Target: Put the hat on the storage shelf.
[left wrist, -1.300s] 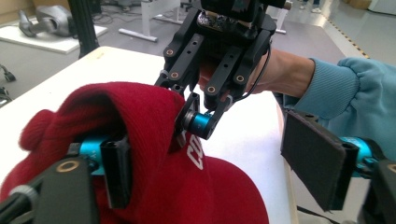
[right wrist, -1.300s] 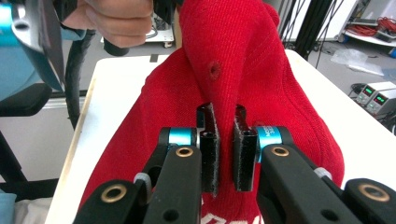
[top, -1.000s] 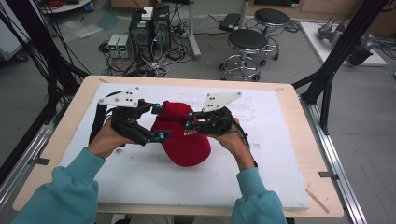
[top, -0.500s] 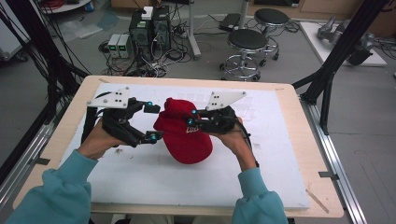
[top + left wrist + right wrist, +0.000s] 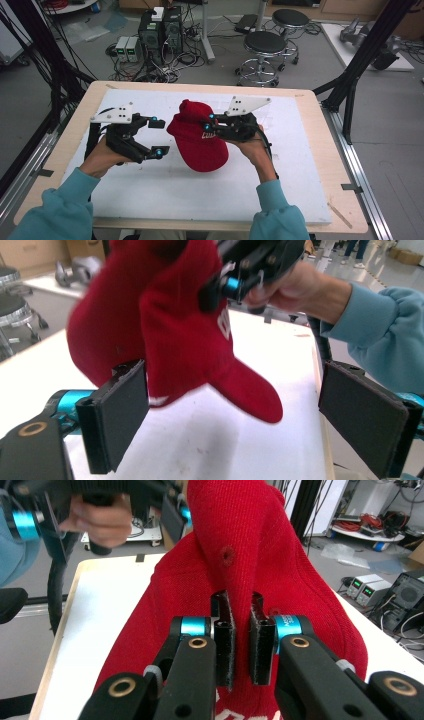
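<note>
1. The tabletop point(image 5: 310, 165) is a pale wooden board with a white mat over most of it; the mat looks matte and faintly scuffed in the left gripper view.
2. Black frame posts stand at both sides of the tabletop, and metal rails run along its long edges.
3. Beyond it lies a grey floor with two round black stools point(image 5: 267, 42) on chrome legs, dark computer towers point(image 5: 160, 30) and a tangle of cables.
4. The red cap point(image 5: 197, 137) is held up above the middle of the mat, its rounded crown towards the far side and its stiff brim towards the person. Its fabric is a fine, soft knit with a small stitched eyelet and white lettering on the front.
5. The right gripper point(image 5: 214, 125) has its fingers clenched on a fold of the cap's crown; in the right gripper view the black padded fingers point(image 5: 223, 640) pinch the red cloth between them.
6. The left gripper point(image 5: 159, 136) sits just left of the cap with its fingers spread wide, grasping nothing; in the left gripper view the flat pads point(image 5: 120, 415) frame the cap without touching it.
7. Both forearms wear light blue fleece sleeves point(image 5: 60, 210).
</note>
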